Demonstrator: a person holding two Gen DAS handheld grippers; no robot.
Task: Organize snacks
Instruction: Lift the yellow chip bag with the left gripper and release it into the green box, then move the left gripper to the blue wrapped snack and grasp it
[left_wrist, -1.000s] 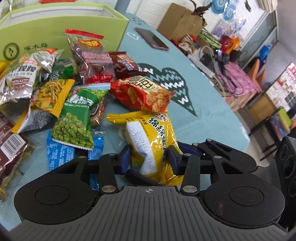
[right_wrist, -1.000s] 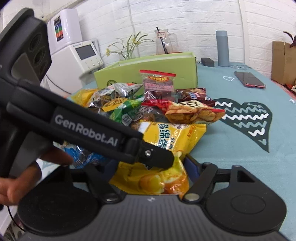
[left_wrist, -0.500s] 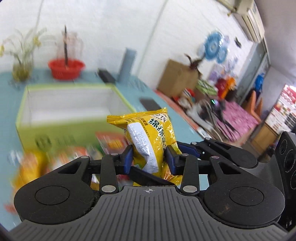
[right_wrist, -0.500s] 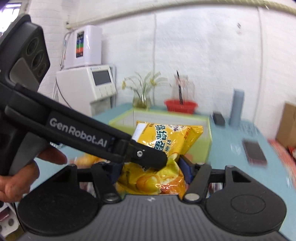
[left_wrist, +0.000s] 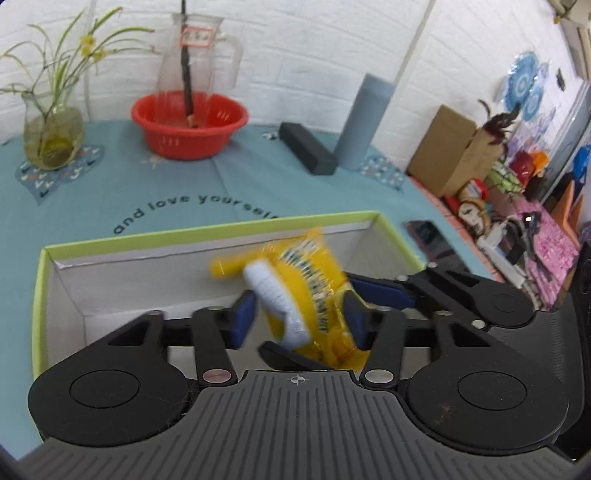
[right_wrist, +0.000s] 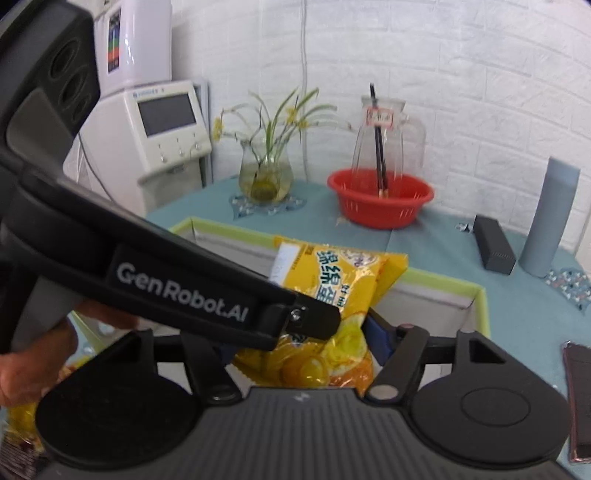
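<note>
step: dropping yellow snack bag (left_wrist: 310, 295) into green box (left_wrist: 40, 280) | left gripper (left_wrist: 299, 317) and right gripper (right_wrist: 314, 343) jaws just opening, bag loose between | next: withdraw, fetch another snack

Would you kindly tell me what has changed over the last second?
Both hand-held grippers carried the yellow packet from the snack pile to above the green box. The left hand-held gripper and right hand-held gripper have just been opening, so the packet sits loose between the pads, blurred. The box itself stayed put.
</note>
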